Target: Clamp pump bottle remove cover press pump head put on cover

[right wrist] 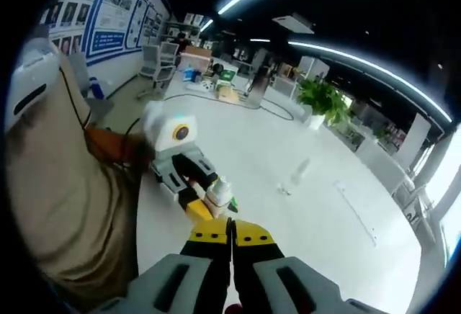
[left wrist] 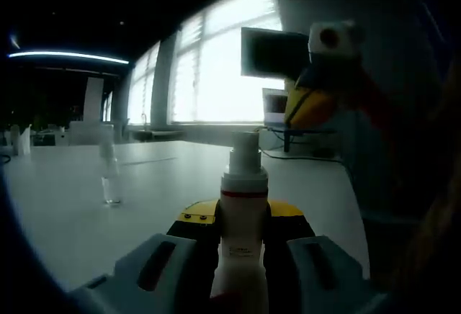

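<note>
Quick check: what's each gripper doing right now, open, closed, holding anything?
Left gripper: closed on the pump bottle, cover off.
Right gripper: closed, fingers together, holding nothing.

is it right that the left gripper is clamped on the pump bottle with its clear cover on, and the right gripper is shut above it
Not quite. The cover is off: the left gripper view shows it standing alone on the table, away from the pump bottle, whose pump head is bare. The rest holds: the left gripper clamps the bottle, and the right gripper is shut above it.

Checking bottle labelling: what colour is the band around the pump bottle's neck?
Red, on the white pump bottle clamped in the left gripper; clearest in the left gripper view.
</note>
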### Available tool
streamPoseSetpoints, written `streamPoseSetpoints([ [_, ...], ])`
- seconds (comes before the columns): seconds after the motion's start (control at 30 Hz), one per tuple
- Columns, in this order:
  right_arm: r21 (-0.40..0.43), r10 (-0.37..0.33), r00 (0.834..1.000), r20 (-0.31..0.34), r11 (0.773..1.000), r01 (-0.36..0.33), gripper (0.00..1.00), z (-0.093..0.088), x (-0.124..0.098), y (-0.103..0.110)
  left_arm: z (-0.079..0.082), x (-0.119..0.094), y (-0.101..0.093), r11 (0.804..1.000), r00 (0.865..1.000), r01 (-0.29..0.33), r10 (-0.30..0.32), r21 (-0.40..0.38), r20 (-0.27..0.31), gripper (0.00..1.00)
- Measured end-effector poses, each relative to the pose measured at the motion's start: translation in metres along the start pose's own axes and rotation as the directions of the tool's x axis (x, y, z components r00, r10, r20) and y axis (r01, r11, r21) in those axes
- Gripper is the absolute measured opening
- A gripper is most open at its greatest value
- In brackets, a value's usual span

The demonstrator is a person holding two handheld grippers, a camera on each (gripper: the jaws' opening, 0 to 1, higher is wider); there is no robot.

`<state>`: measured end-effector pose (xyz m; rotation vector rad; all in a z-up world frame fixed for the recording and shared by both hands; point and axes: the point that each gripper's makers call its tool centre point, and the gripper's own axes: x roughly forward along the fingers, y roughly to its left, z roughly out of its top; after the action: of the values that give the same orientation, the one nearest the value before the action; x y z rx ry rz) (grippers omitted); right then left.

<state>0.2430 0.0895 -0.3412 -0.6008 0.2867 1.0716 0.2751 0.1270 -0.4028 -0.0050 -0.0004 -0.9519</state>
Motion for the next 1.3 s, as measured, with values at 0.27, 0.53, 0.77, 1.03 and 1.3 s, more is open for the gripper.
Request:
streamPoseSetpoints([
  [0.27, 0.065, -0.031, 0.996, 0.087, 0.998, 0.025, 0.0, -0.007, -0.001, 0.006, 0.0, 0.0, 0.0, 1.0, 1.0, 0.0, 0.0, -0.001, 0.0, 0.14],
  [0.53, 0.122, -0.089, 0.989, 0.118, 0.99, 0.075, 0.0, -0.025, -0.001, 0.007, 0.0, 0.0, -0.001, 1.0, 1.0, -0.003, 0.003, 0.0, 0.0, 0.14],
  [0.77, 0.159, -0.134, 0.983, 0.129, 0.981, 0.113, 0.0, -0.04, -0.003, 0.004, 0.0, 0.0, -0.001, 1.0, 1.0, -0.003, 0.003, 0.0, 0.0, 0.14],
  [1.03, 0.22, -0.195, 0.967, 0.163, 0.963, 0.157, 0.0, -0.059, -0.003, 0.003, 0.0, 0.001, 0.0, 1.0, 1.0, -0.003, 0.003, 0.001, 0.0, 0.14],
  [1.3, 0.278, -0.224, 0.951, 0.212, 0.947, 0.161, 0.0, -0.074, -0.003, 0.004, 0.0, 0.001, 0.001, 1.0, 1.0, -0.006, 0.006, 0.002, -0.001, 0.14],
])
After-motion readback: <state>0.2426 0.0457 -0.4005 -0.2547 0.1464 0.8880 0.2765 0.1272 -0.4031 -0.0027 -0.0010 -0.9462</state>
